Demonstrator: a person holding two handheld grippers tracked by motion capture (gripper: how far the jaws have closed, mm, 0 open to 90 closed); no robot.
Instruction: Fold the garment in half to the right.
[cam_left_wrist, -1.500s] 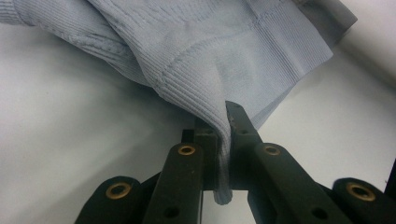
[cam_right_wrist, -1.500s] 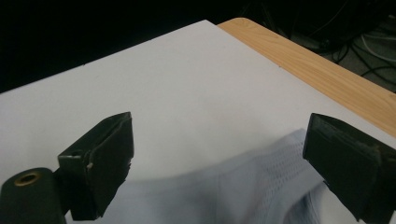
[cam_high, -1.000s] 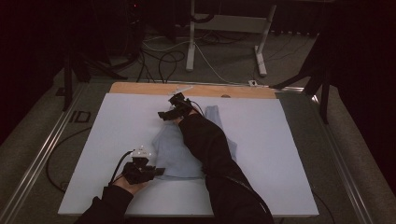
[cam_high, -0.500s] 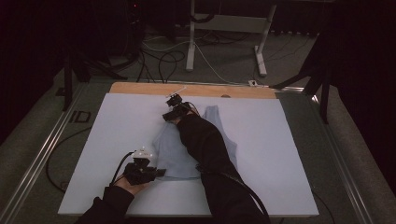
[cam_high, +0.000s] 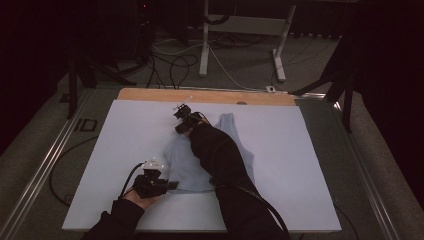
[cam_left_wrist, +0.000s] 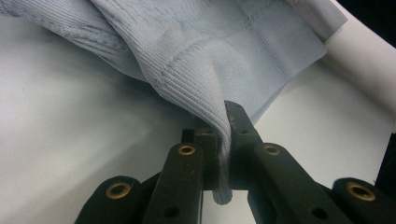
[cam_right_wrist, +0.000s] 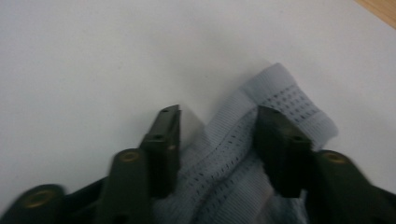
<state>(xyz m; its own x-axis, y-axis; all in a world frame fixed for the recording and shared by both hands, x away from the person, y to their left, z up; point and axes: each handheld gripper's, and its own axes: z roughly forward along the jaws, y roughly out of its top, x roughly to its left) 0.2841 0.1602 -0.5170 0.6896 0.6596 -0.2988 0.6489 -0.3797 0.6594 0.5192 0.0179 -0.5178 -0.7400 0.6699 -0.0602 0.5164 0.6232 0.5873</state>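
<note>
The person wears black long sleeves (cam_high: 222, 165) that cover both forearms. Each hand carries a black two-jaw gripper: the left gripper (cam_high: 172, 186) has a small white block on top and a black cable looping behind it, and its matte arms show brass-ringed rivets. The right gripper (cam_high: 180, 131) has blocky black fingers (cam_right_wrist: 279, 140).

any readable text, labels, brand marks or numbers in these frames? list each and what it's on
None readable.
Pale blue knit garment: ribbing and a perforated strap, no tag or print in sight.
White table cover: blank.
Left claw and right claw: plain black jaws with brass rivets, no markings.
Small red light at the back: too small to tell.
</note>
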